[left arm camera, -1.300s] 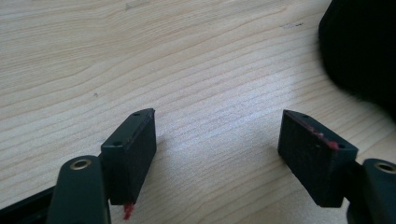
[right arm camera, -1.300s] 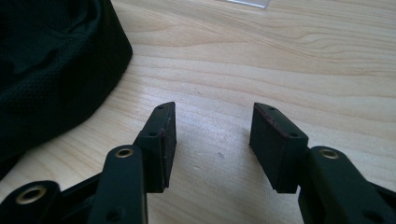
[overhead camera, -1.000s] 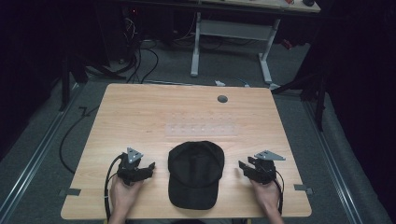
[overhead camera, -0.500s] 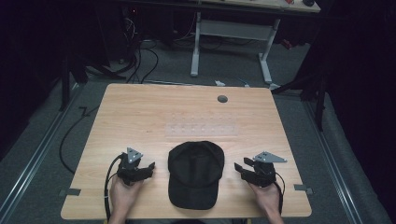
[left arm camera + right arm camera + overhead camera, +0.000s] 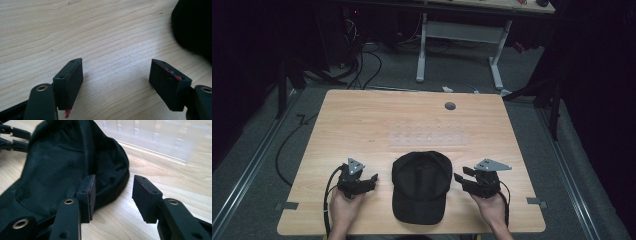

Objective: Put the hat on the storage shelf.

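One black cap (image 5: 421, 184) lies flat on the wooden table (image 5: 362, 125), near its front edge, brim toward the person. Left gripper (image 5: 371, 181): on the table just left of the cap, jaws spread wide, nothing between them. Right gripper (image 5: 460, 179): just right of the cap, jaws parted, empty, one jaw close beside the cap's crown. Clear plastic strip (image 5: 428, 139): beyond the cap, mid-table.
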Motion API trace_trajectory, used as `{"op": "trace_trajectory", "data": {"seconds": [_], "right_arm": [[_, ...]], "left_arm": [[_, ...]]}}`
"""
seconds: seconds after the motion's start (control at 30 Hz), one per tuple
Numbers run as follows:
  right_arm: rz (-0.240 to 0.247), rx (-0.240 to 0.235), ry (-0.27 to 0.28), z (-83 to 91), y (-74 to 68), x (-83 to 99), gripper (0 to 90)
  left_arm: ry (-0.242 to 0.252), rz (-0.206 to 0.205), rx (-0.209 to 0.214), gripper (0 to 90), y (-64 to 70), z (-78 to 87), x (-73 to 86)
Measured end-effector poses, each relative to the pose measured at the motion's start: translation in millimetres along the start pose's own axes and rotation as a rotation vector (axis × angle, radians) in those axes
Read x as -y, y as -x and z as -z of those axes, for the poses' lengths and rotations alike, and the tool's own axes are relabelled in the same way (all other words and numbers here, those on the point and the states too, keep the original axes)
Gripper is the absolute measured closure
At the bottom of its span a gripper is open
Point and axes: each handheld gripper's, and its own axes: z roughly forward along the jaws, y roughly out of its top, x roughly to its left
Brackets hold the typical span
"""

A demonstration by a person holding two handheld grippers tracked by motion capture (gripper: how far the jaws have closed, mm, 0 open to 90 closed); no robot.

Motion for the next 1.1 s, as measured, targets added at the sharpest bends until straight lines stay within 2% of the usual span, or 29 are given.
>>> {"op": "trace_trajectory", "data": {"seconds": [0.5, 0.77, 1.1], "right_arm": [[0.039, -0.031, 0.004, -17.0, -11.8, -21.1, 53.9], [0.018, -0.039, -0.008, -31.1, -14.3, -27.6, 56.1], [0.007, -0.038, 0.007, -43.6, -18.0, -34.8, 56.5]], "left_arm": [[0.0, 0.0, 0.0, 27.4, 0.1, 0.0, 0.1], [0.0, -0.001, -0.001, 27.4, 0.1, 0.0, 0.1], [0.0, -0.001, -0.001, 27.3, 0.1, 0.0, 0.1]]}}
